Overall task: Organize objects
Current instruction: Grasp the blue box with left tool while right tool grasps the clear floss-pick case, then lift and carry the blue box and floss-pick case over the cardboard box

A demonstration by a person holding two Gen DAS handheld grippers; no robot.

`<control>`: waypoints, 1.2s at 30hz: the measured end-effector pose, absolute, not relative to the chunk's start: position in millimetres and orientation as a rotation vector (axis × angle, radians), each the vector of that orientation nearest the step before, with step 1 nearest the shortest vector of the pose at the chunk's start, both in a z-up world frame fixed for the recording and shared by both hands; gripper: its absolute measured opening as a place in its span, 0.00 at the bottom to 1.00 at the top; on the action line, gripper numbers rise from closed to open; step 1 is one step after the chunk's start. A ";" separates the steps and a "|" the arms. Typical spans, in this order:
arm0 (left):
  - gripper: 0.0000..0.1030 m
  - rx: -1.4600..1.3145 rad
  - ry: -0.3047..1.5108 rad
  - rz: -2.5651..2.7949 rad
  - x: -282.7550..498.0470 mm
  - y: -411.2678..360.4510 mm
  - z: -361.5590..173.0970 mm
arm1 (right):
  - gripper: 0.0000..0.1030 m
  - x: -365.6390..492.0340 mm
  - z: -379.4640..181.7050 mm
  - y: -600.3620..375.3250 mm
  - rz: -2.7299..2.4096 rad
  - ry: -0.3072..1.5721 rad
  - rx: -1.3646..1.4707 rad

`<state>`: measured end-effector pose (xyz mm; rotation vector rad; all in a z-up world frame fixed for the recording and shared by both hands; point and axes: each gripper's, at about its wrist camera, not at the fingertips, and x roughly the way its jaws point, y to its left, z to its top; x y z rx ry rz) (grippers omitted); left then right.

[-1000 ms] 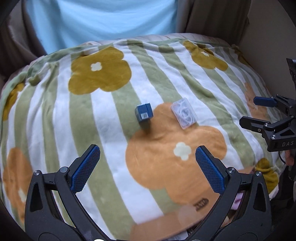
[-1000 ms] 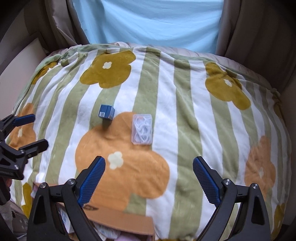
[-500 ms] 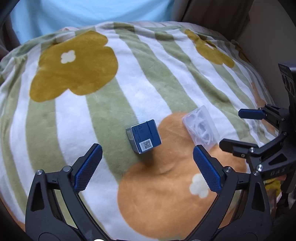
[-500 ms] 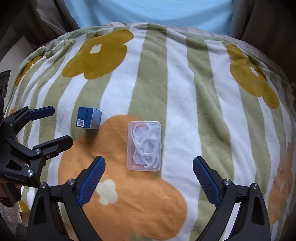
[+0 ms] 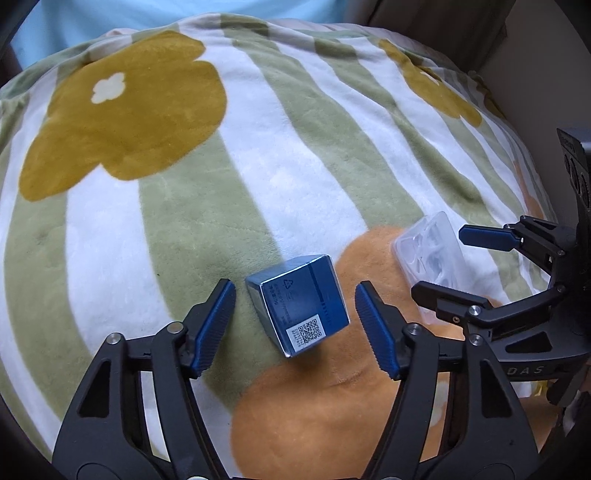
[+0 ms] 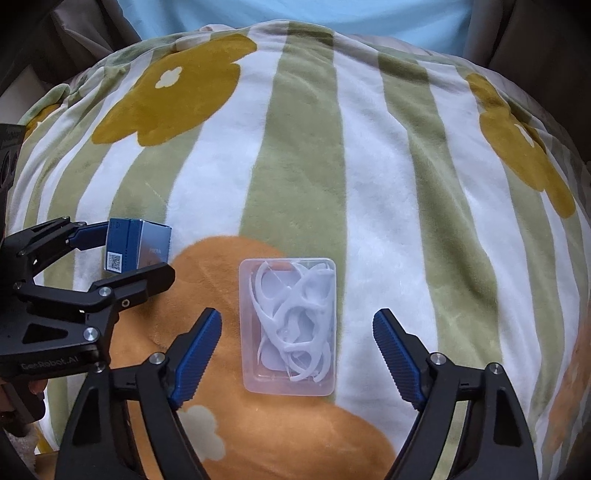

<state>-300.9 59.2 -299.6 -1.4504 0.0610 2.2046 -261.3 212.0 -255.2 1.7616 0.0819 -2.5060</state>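
Note:
A small blue box [image 5: 301,301] with a QR label lies on the flowered blanket [image 5: 192,206]. My left gripper [image 5: 295,325] is open, its blue pads on either side of the box with small gaps. The box also shows in the right wrist view [image 6: 138,245], between the left gripper's fingers [image 6: 92,230]. A clear plastic case of white floss picks [image 6: 288,325] lies flat on the blanket. My right gripper [image 6: 297,352] is open and straddles the case's near half without touching it. The case shows in the left wrist view [image 5: 430,251] between the right gripper's fingers [image 5: 484,236].
The striped green and white blanket [image 6: 369,166] with yellow and orange flowers covers a rounded cushion. A light blue cloth [image 6: 295,14] hangs behind it. Brown surfaces [image 5: 546,55] flank the sides.
Both grippers have moved forward and down. The left now has the blue box between its pads and has narrowed. The right now straddles the floss case. Neither object has moved.

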 end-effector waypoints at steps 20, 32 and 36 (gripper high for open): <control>0.40 -1.416 0.117 2.198 -297.3 55.3 -290.4 | 0.49 -265.6 -259.6 211.9 -2.488 0.078 1.770; 0.36 -1.421 0.075 2.216 -297.7 47.4 -278.9 | 0.49 -264.6 -244.8 207.6 -2.507 0.076 1.731; 0.36 -1.416 0.059 2.227 -296.3 43.5 -272.3 | 0.49 -263.2 -236.2 205.1 -2.515 0.075 1.716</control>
